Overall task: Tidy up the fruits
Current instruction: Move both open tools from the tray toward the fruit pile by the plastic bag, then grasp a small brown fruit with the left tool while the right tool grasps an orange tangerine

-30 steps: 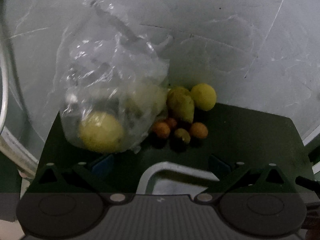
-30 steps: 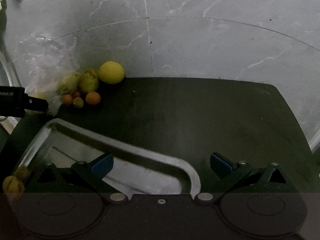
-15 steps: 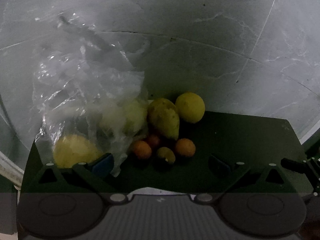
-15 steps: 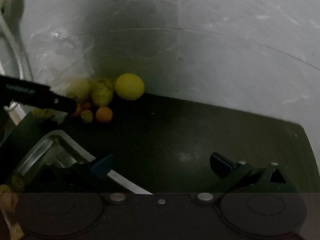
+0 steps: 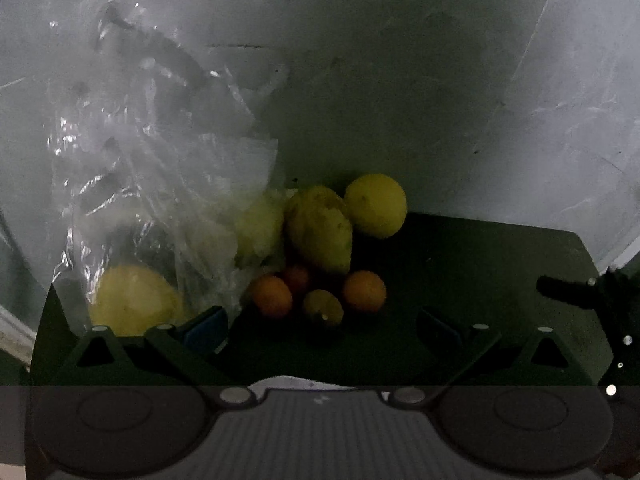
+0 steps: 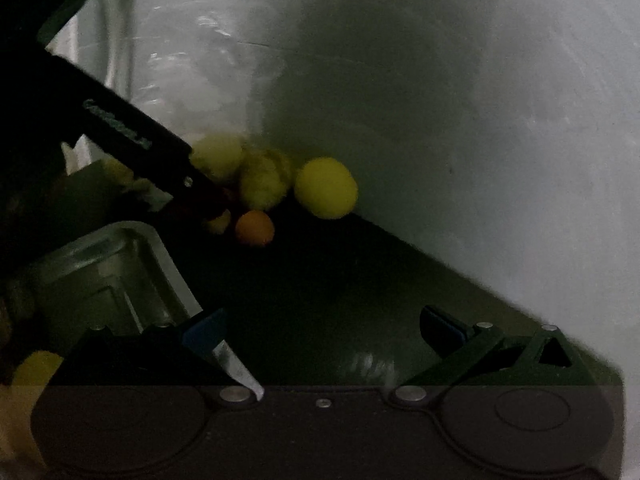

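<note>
Fruit is heaped on the dark bench (image 5: 480, 264) against the grey wall, just beside a crumpled clear plastic bag (image 5: 152, 168); landmark taken: the pear-shaped yellow fruit (image 5: 320, 236). Count outside the bag: one round yellow fruit (image 5: 376, 205) touching its far side; before it, three small orange fruits, nearest (image 5: 364, 291), and one small greenish fruit (image 5: 322, 307); inside the bag, two pale yellow fruits, the nearer (image 5: 134, 300). Left gripper (image 5: 320, 328) hovers before the heap, jaws spread, holding nothing; right gripper (image 6: 322, 330) likewise spread and empty, well apart from the heap, a metal tray (image 6: 120, 276) beside it. Judged handling: small fruits light, round, liable to roll; grip across the middle, gently; bag film slippery, limp.
</note>
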`<state>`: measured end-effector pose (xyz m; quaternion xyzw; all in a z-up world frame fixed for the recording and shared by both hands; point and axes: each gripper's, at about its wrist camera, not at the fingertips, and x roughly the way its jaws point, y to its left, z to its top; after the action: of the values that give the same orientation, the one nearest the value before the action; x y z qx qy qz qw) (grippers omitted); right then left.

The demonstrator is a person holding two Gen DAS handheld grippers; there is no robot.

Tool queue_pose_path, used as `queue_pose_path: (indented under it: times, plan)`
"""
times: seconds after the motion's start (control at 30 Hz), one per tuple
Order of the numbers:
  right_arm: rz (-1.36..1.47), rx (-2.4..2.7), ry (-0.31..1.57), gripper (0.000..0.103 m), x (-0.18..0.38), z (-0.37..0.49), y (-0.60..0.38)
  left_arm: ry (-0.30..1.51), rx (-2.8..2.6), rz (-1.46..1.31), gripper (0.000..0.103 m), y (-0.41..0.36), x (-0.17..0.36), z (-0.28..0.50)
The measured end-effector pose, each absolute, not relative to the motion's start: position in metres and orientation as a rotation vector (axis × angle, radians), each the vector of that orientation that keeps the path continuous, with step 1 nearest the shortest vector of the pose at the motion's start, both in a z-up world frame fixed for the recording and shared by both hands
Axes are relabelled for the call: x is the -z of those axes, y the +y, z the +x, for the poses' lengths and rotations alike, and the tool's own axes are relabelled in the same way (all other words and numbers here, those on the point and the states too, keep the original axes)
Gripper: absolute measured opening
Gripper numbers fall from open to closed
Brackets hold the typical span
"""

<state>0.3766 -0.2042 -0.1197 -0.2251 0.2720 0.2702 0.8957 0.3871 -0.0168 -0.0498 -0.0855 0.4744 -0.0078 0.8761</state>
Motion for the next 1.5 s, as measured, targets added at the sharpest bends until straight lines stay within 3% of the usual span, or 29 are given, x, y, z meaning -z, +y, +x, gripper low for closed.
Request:
queue_pose_path:
  times: [0.43,0.67,1.1,1.27,1.5]
  plan:
    - [-0.536,-0.743,0.542,0.097,0.134,0.417,-0.178,1.064,-0.061,-0.425,0.099,-0.003,0.062,0.393]
    - [-0.496,-0.792,0.558,0.080,0.140,0.428,-0.165,1.079,-0.051,-0.449,0.088,-0.001,0.067,0.389]
    - [-0.526,-0.830,0.540,0.049,0.145,0.436,-0.146,1.046,-0.172,-0.569,0.053,-0.011,0.080,0.401]
    - [-0.501,-0.829,0.542,0.046,0.147,0.441,-0.143,1.028,-0.206,-0.600,0.052,-0.017,0.085,0.409]
    - [-0.485,-0.837,0.553,0.033,0.147,0.441,-0.141,1.016,-0.225,-0.640,0.047,-0.022,0.088,0.405]
